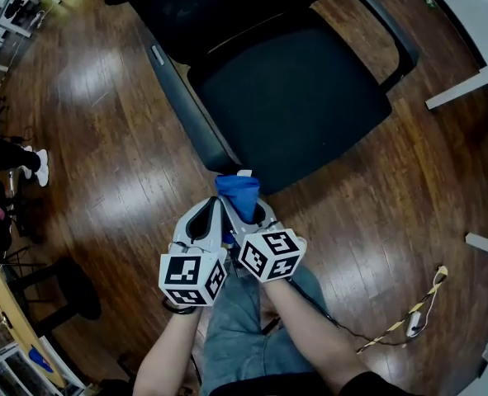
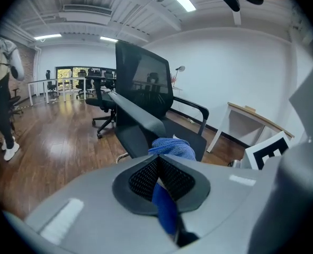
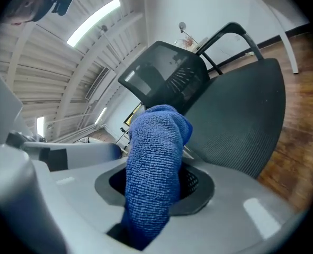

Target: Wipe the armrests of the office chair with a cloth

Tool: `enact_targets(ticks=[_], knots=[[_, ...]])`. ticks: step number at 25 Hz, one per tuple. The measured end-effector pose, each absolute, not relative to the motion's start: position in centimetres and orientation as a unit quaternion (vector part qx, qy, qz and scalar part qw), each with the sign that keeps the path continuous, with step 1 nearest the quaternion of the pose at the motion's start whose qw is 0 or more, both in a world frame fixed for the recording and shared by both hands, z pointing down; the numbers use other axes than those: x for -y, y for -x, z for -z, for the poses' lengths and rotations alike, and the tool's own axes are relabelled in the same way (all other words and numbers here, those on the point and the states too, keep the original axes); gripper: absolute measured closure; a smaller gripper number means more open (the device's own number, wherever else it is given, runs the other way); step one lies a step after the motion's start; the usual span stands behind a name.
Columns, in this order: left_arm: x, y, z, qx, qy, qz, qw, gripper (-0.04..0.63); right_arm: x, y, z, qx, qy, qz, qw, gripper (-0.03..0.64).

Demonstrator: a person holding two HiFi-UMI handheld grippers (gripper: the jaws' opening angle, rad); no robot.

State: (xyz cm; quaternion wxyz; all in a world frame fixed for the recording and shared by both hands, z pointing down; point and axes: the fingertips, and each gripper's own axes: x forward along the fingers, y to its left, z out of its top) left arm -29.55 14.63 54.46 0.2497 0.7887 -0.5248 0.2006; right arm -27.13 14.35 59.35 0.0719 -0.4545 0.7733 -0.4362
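Note:
The black office chair's seat [image 1: 297,97] lies just ahead of me. Its left armrest [image 1: 186,97] runs from the backrest toward my grippers, and the right armrest [image 1: 390,25] is on the far side. A blue cloth [image 1: 239,193] sticks up at the near end of the left armrest. My right gripper [image 1: 248,213] is shut on the cloth [image 3: 153,157], which fills its jaws. My left gripper [image 1: 213,214] presses close beside it. Its jaws are shut with a strip of the cloth [image 2: 166,211] caught between them, and the left armrest [image 2: 139,116] lies just beyond.
Glossy wood floor surrounds the chair. White desk legs [image 1: 466,85] stand at the right, and a striped cable [image 1: 409,316] lies on the floor near my right side. A person's legs [image 1: 12,159] are at far left, with a black stool [image 1: 72,291] and a wooden table edge [image 1: 8,316] nearer.

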Motion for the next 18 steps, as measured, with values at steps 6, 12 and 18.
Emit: enact_targets(ticks=[6, 12, 18], knots=[[-15.1, 27.5, -57.3, 0.513, -0.791, -0.208, 0.261, 0.591, -14.6, 25.4, -63.3, -0.760, 0.467, 0.447, 0.065, 0.480], [-14.9, 26.1, -59.4, 0.499, -0.797, -0.213, 0.265, 0.591, -14.8, 24.8, -67.3, -0.747, 0.477, 0.461, 0.042, 0.480], [-14.5, 25.3, -60.8, 0.493, -0.800, -0.215, 0.265, 0.591, -15.2, 24.1, -70.0, -0.744, 0.476, 0.467, 0.018, 0.480]])
